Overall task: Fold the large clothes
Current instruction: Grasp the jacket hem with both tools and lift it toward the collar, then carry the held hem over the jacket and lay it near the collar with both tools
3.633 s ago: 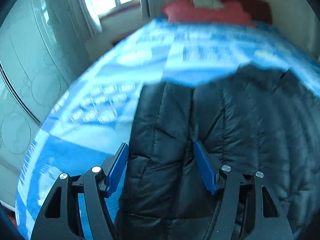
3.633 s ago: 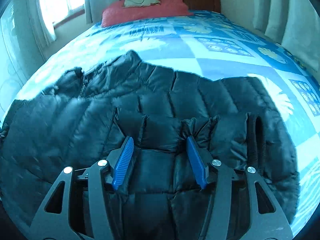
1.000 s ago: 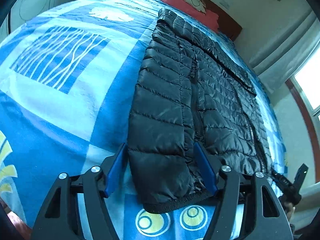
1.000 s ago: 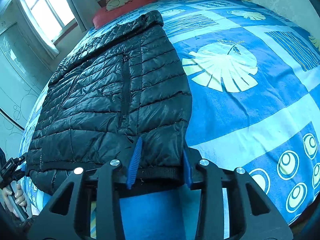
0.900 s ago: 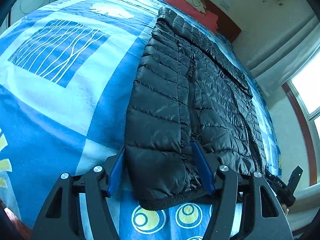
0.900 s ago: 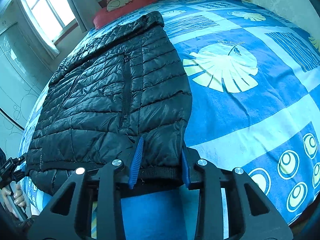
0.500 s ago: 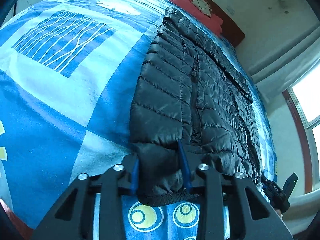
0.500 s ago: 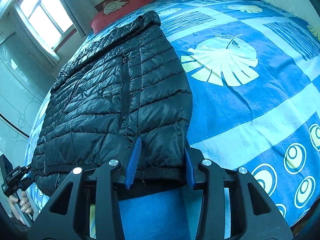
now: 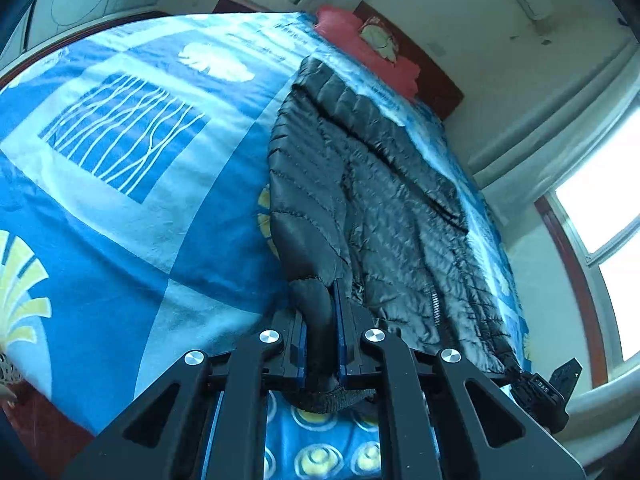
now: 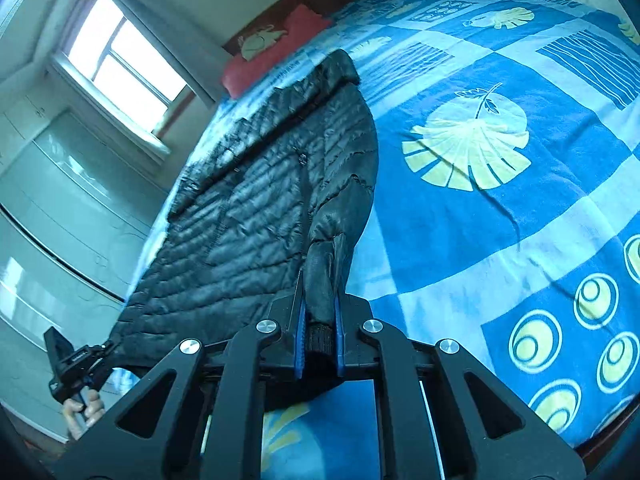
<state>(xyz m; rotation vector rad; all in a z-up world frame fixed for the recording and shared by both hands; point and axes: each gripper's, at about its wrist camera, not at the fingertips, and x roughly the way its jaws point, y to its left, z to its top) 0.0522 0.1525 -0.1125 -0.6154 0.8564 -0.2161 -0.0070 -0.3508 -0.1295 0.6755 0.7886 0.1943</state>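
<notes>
Now both hem corners of the jacket (image 9: 360,200) are pinched and lifted.
Lengthwise on the bed (image 9: 120,200) it lies, collar toward the red pillow (image 10: 280,48) at the head edge, hem at the foot edge. Left gripper (image 9: 320,320), closing, clamps one bunched hem corner; right gripper (image 10: 320,316), closing, clamps the other. Blue patterned cover spreads on either side.
</notes>
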